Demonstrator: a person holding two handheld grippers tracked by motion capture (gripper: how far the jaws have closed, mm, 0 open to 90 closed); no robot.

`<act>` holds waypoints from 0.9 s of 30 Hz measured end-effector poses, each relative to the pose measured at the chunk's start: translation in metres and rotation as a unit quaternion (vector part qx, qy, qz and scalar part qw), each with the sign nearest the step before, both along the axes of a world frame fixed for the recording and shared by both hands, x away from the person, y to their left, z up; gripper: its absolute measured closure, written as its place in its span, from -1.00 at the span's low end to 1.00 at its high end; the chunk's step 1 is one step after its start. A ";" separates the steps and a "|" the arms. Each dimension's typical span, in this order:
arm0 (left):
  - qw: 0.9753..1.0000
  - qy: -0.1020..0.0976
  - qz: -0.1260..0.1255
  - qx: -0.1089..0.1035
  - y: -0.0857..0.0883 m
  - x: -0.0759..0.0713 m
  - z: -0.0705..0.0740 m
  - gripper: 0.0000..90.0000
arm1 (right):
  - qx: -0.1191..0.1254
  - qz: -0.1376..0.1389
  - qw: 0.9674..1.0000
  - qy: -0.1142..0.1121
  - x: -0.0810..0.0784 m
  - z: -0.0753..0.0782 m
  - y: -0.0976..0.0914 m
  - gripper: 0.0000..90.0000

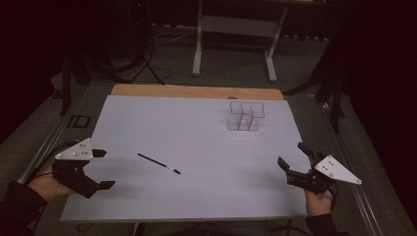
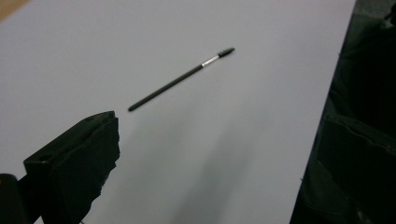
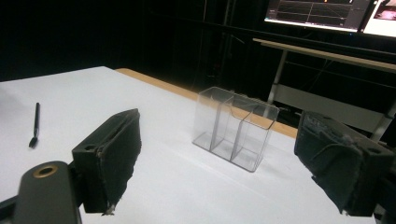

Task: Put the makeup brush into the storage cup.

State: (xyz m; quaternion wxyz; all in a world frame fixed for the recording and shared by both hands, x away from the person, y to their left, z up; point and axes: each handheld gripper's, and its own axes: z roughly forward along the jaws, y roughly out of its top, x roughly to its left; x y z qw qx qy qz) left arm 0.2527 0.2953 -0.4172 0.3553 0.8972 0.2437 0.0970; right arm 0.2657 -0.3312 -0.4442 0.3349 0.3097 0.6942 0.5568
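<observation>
Left gripper [image 1: 101,168] and right gripper [image 1: 291,158] both spread, empty. Brush [image 1: 158,163] just ahead of left, untouched; likely next: grab it, move to clear organizer [image 1: 245,116].

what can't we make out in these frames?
- Clear organizer: in the high view it is small and see-through, so whether anything lies inside is unclear.
- Brush: in the high view its tip is too small to read.
- Left gripper: in the left gripper view one of its fingers is cut off by the frame's bottom edge.
</observation>
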 end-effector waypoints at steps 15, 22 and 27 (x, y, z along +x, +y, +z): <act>0.997 0.025 -0.039 0.053 -0.018 0.011 -0.002 -0.99 | -0.001 0.005 1.000 0.003 0.001 -0.001 0.002 -0.68; 0.994 0.030 -0.073 0.082 -0.030 0.017 0.004 -0.99 | 0.000 0.005 1.000 0.006 0.002 -0.002 0.002 -0.68; 0.989 0.040 -0.091 0.105 -0.038 0.024 0.006 -0.99 | -0.002 0.006 1.000 0.006 0.002 -0.002 0.003 -0.68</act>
